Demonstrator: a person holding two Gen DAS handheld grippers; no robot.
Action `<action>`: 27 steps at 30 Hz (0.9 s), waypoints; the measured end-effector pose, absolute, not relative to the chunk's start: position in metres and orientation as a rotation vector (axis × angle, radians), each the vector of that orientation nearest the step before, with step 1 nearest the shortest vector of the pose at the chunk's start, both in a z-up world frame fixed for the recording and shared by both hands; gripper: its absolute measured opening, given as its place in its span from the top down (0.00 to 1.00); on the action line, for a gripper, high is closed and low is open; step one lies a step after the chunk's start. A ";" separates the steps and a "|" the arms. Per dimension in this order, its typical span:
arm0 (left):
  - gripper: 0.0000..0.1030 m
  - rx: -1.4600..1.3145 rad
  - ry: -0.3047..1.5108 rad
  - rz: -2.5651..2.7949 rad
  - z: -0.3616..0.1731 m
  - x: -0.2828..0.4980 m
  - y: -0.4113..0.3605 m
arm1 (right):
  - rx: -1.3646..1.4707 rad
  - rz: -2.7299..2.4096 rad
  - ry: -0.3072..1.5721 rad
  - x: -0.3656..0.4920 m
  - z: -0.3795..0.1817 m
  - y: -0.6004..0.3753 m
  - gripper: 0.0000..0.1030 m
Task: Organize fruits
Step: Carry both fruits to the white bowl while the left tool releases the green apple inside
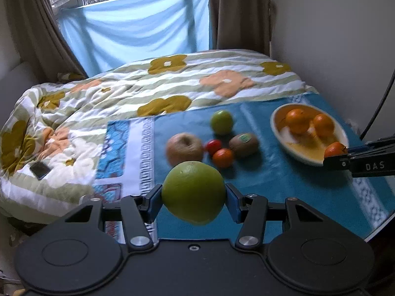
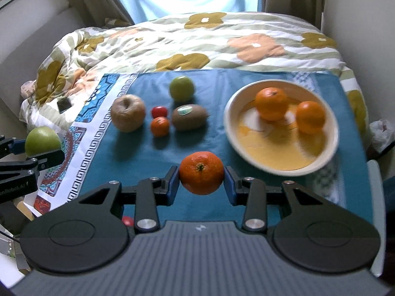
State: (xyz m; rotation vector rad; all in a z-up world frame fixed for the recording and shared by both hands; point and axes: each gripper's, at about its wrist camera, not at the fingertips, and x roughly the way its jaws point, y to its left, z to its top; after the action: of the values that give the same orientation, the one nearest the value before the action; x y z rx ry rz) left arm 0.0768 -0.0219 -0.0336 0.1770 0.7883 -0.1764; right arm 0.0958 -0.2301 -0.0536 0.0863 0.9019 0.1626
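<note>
My left gripper (image 1: 194,198) is shut on a large green apple (image 1: 193,192), held above the blue cloth (image 1: 271,180); the same apple (image 2: 43,140) shows at the left of the right wrist view. My right gripper (image 2: 201,180) is shut on a mandarin (image 2: 201,172), also seen as a mandarin (image 1: 335,150) at the bowl's near rim. A cream bowl (image 2: 318,166) holds two oranges (image 2: 271,103). On the cloth lie a brownish apple (image 2: 128,116), a small green apple (image 2: 181,88), a kiwi (image 2: 188,117), a cherry tomato (image 2: 159,111) and a small mandarin (image 2: 160,126).
A flowered quilt (image 2: 172,42) covers the bed behind the cloth, with a phone (image 2: 64,104) lying on it at the left. A white wall (image 1: 333,37) rises at the right and a curtained window (image 1: 135,32) at the back. A small red fruit (image 2: 128,220) peeks out under my right gripper.
</note>
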 end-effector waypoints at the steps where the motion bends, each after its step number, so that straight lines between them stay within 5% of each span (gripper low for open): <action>1: 0.44 0.176 0.786 -0.180 -0.033 0.077 -0.031 | 0.087 0.161 0.898 0.095 -0.053 -0.238 0.48; 27: 0.44 0.231 0.836 -0.325 -0.085 0.137 -0.221 | 0.070 0.166 0.913 0.132 -0.083 -0.387 0.48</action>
State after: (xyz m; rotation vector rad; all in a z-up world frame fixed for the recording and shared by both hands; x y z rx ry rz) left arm 0.1367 -0.2214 -0.0849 0.2306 0.8362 -0.3254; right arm 0.1317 -0.3869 -0.0832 0.0705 0.9133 0.1663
